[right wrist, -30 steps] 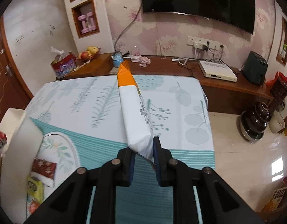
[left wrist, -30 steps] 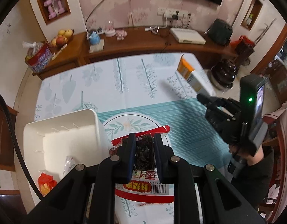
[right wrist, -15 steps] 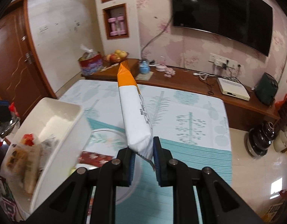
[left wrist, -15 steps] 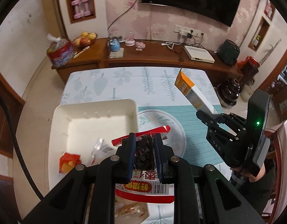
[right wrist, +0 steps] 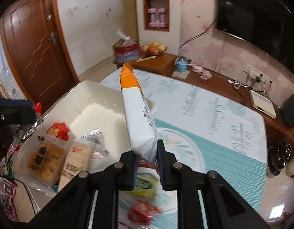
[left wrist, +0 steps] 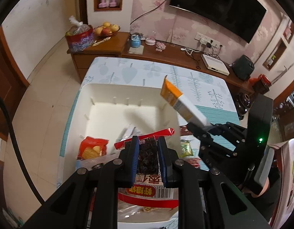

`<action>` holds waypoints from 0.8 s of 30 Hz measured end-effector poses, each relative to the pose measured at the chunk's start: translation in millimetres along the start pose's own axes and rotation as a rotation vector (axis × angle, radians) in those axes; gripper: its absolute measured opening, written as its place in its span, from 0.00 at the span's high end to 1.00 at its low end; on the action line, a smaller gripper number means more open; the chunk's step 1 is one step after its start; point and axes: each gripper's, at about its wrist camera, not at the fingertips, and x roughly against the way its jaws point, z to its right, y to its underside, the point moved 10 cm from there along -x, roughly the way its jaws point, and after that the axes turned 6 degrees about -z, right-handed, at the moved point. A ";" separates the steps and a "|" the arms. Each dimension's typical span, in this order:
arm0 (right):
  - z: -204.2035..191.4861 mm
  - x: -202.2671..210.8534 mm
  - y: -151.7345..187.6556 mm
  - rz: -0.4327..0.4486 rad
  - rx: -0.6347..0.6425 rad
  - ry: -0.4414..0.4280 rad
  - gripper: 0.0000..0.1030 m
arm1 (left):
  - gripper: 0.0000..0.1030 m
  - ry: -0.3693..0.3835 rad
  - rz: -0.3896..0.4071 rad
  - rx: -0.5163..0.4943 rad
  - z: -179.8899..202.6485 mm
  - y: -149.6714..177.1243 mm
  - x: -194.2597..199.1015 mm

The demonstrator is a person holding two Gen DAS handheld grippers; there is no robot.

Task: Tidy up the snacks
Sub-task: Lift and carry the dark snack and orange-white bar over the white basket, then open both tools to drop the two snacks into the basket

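The left gripper (left wrist: 146,159) pinches a red-edged clear packet of dark dried snack (left wrist: 148,154) above the white plastic bin (left wrist: 101,89); the right gripper (right wrist: 146,157) clamps the tail of a long white packet with an orange end (right wrist: 138,118), held above the bin's near rim. Each packet is best lowered flat into bare floor before release, clear of the packets already inside.

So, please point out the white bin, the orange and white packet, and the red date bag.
white bin (left wrist: 127,87), left wrist view, far rim.
orange and white packet (right wrist: 139,122), right wrist view, white middle.
red date bag (left wrist: 147,153), left wrist view, dark window.
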 end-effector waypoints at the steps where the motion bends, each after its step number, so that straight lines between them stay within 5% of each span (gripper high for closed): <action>1: -7.5 -4.0 -0.8 -0.007 0.008 -0.010 0.83 | 0.83 0.004 0.000 0.011 -7.3 2.2 -0.7; 10: -56.5 -35.4 -0.5 -0.063 0.069 -0.058 0.82 | 0.82 0.026 0.016 0.100 -54.1 14.7 -6.2; 14: -57.4 -41.4 0.3 -0.071 0.050 -0.052 0.82 | 0.72 0.035 0.033 0.112 -61.8 15.3 -2.5; 20: -46.3 -35.8 3.0 -0.070 0.009 -0.041 0.63 | 0.55 0.061 0.048 0.102 -56.8 14.9 1.7; 24: -43.1 -22.9 8.1 -0.046 -0.009 -0.069 0.59 | 0.51 0.071 0.054 0.081 -48.9 16.4 5.5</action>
